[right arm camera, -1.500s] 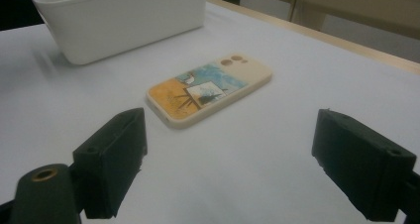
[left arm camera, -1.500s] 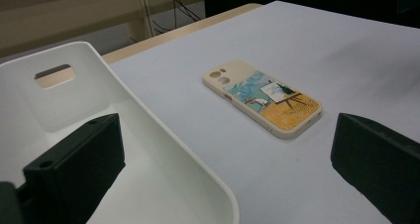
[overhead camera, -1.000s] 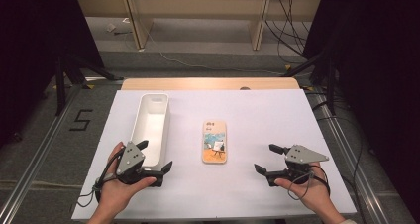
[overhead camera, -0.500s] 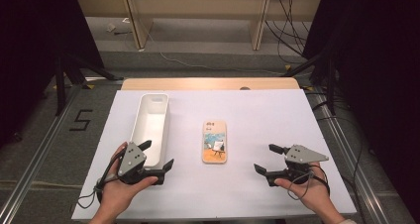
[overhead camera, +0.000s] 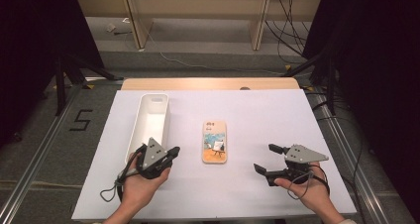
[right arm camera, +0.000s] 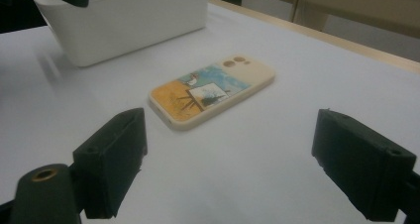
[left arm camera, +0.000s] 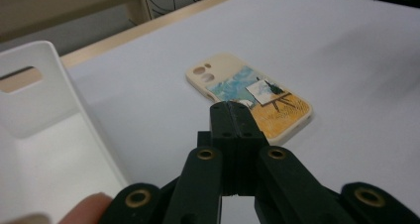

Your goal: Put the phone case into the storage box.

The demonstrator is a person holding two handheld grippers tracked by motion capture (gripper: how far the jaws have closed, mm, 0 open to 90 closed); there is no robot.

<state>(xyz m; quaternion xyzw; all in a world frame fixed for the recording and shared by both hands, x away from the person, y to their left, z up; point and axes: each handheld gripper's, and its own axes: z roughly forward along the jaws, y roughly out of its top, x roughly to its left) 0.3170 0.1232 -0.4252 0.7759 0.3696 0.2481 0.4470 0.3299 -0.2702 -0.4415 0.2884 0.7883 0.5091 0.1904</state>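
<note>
Left claw (left arm camera: 233, 110) has just been closing and now stands clenched, its two black jaws pressed flat together with nothing between them. Just ahead of its tips the phone case (left arm camera: 250, 95) lies flat on the white counter (overhead camera: 257, 110), picture side up, untouched; close beside this claw, on the side away from the case, stands the long white bin (overhead camera: 148, 122), which looks bare inside as far as the left gripper view shows. Right claw (overhead camera: 270, 158) rests low over the counter with its jaws spread wide and released, gripping nothing; the phone case sits a little ahead of it and between the lines of its two jaws, still apart from both pads. Judged from how things lie, the work is at its very start: the case has not been lifted, shifted toward the bin or gripped by either claw. What seems left is nearly everything: the left claw would need to open again before it could take the case, or the right claw would have to move forward and close on it, and then carry it, likely into the bin.
</note>
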